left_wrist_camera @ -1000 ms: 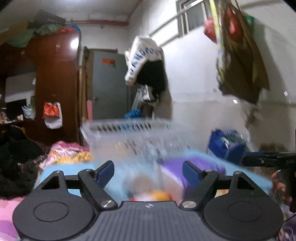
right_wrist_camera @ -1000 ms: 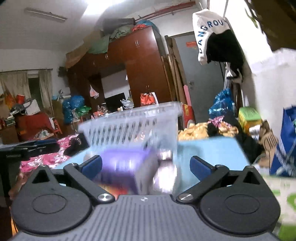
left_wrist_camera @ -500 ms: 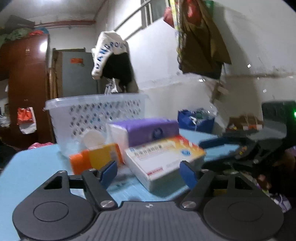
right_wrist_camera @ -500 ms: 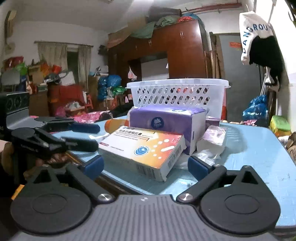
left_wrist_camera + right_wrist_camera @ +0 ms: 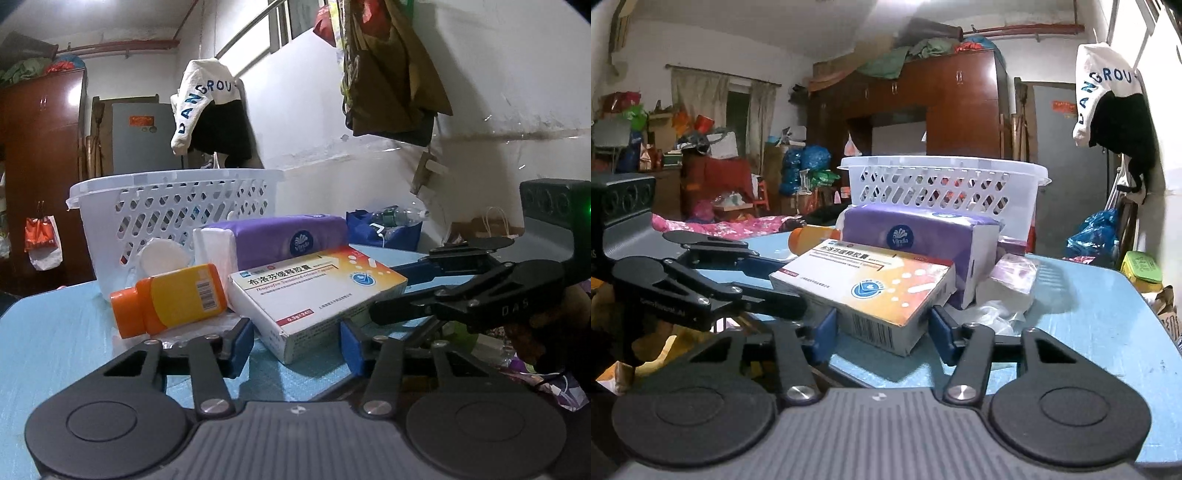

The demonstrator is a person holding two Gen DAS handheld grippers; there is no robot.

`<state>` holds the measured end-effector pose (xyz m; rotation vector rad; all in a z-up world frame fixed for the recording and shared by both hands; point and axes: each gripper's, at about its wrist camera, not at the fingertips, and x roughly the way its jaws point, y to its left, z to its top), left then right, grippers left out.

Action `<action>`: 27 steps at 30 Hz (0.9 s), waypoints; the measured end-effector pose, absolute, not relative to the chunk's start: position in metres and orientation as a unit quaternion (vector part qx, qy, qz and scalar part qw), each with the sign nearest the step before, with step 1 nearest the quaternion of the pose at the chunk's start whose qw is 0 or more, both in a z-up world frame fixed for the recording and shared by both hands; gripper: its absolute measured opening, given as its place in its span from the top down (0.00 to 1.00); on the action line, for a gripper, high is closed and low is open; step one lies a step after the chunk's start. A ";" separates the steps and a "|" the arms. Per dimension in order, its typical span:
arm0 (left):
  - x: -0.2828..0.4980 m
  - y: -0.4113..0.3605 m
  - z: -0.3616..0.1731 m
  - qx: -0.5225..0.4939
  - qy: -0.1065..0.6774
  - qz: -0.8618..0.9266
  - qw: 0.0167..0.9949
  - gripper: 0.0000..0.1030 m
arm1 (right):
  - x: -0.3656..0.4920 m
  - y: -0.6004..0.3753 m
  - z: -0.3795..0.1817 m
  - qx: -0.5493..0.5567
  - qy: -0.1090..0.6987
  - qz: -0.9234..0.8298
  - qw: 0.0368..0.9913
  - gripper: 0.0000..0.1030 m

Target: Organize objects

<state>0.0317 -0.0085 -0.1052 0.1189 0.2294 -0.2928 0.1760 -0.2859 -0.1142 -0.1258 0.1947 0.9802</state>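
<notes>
A white and orange medicine box [image 5: 314,295] [image 5: 864,288] lies on the blue table [image 5: 48,339], leaning on a purple tissue pack [image 5: 280,240] [image 5: 916,232]. An orange bottle [image 5: 170,299] lies left of the box. A white perforated basket [image 5: 173,206] [image 5: 942,184] stands behind them. My left gripper [image 5: 297,345] is open with its blue pads either side of the box's near corner. My right gripper [image 5: 882,328] is open around the box's other corner. Each gripper shows in the other's view.
A small purple packet in clear wrap [image 5: 1012,280] lies right of the tissue pack. A white round lid [image 5: 160,254] leans by the basket. A blue bag [image 5: 384,229] sits past the table's far edge. Wardrobe, bed and clutter fill the room behind.
Both grippers have dropped from a raised, blurred view to table level and closed in on the medicine box, which now sits between each pair of open fingers.
</notes>
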 end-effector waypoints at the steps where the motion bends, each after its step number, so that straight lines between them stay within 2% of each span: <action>1: 0.031 -0.009 -0.105 0.060 0.114 -0.144 0.981 0.48 | 0.174 -0.285 -0.114 -0.063 0.091 0.468 0.877 0.46; 17: 0.020 -0.007 -0.095 0.068 0.091 -0.135 0.984 0.50 | 0.166 -0.283 -0.108 -0.061 0.084 0.466 0.879 0.54; 27: 0.009 -0.013 -0.059 0.092 0.049 -0.125 0.987 0.50 | 0.158 -0.282 -0.072 -0.064 0.056 0.464 0.882 0.54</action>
